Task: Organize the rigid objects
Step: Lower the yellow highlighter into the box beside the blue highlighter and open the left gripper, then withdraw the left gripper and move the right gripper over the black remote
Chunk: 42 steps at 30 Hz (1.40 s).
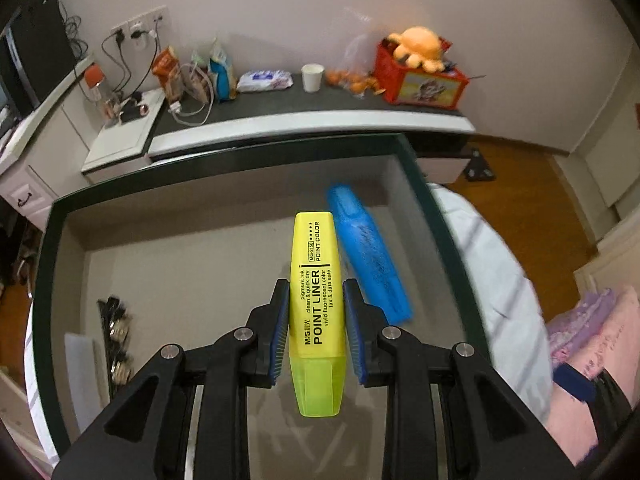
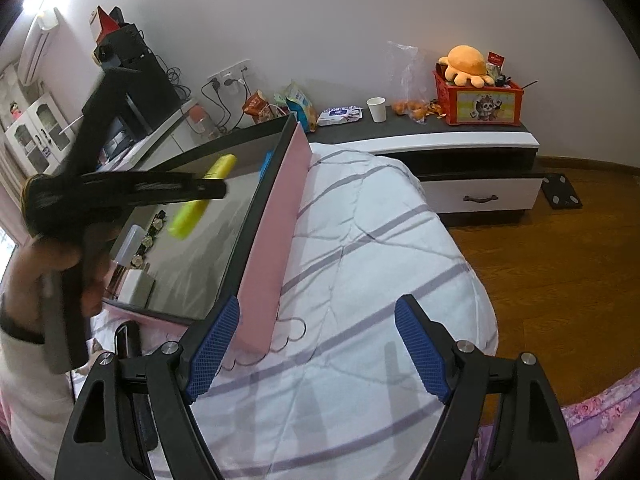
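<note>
The yellow highlighter [image 1: 318, 312] sits clamped between the blue pads of the left gripper [image 1: 316, 328], held above the floor of a dark-rimmed box [image 1: 224, 152], its cap end toward the camera and its printed barrel pointing at the box's far wall. A blue highlighter [image 1: 368, 256] lies on the box floor just to the right, near the right wall and blurred. Dark clips [image 1: 114, 328] lie along the left wall beside a pale block [image 1: 80, 376]. In the right wrist view the right gripper [image 2: 316, 348] stands wide with nothing between its pads, over a white striped quilt [image 2: 360, 240] just beside the box's pink outer wall [image 2: 276, 220]. There a hand [image 2: 60, 256] grips the left gripper's handle over the box, the yellow highlighter [image 2: 196, 208] showing below its black fingers, and a sliver of blue highlighter [image 2: 265, 164] peeks at the far right corner
</note>
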Motion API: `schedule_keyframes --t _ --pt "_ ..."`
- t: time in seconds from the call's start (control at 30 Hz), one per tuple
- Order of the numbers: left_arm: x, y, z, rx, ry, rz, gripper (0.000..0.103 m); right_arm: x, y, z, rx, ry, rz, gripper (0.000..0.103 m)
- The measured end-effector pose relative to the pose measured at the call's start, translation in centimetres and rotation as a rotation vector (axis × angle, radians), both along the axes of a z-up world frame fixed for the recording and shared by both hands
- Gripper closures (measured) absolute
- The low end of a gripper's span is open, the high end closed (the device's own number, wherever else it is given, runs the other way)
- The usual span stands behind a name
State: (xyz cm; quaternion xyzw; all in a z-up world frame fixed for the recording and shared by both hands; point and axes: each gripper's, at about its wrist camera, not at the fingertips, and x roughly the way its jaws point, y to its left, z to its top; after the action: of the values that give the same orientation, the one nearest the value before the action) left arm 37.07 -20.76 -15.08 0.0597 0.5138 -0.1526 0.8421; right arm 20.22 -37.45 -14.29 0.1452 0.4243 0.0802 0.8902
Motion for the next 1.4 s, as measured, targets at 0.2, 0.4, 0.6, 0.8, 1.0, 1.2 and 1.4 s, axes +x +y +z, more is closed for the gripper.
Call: schedule_keyframes --t 0.2,0.4,0.6,0.8,1.0,1.2,1.4 --pt "2.3 -1.0 -1.6 0.008 0.048 0.022 0.077 1.0 0.0 -0.4 -0.001 0.001 0.021 0.021" --pt "3.0 -2.4 -1.9 0.014 0.048 0.015 0.076 1.2 -0.2 -0.6 0.001 0.007 0.029 0.021" --pt "2.8 -2.8 -1.7 0.004 0.038 0.026 0.072 1.2 -0.3 -0.7 -0.002 0.014 0.029 0.021" --pt "1.4 -0.9 0.2 -0.06 0.015 0.061 0.031 0.6 0.2 -0.5 -0.015 0.015 0.038 0.021" --pt "-1.5 1.7 0.4 0.014 0.01 0.082 0.029 0.1 0.6 -0.3 -0.018 0.021 0.043 0.021" --pt "-1.5 3.4 -0.9 0.166 -0.014 0.172 0.029 -0.5 1.3 0.2 -0.038 0.013 0.049 0.021" --pt "-0.3 2.5 -1.8 0.189 0.044 0.141 0.029 -0.9 1.5 0.6 -0.044 0.011 0.055 0.021"
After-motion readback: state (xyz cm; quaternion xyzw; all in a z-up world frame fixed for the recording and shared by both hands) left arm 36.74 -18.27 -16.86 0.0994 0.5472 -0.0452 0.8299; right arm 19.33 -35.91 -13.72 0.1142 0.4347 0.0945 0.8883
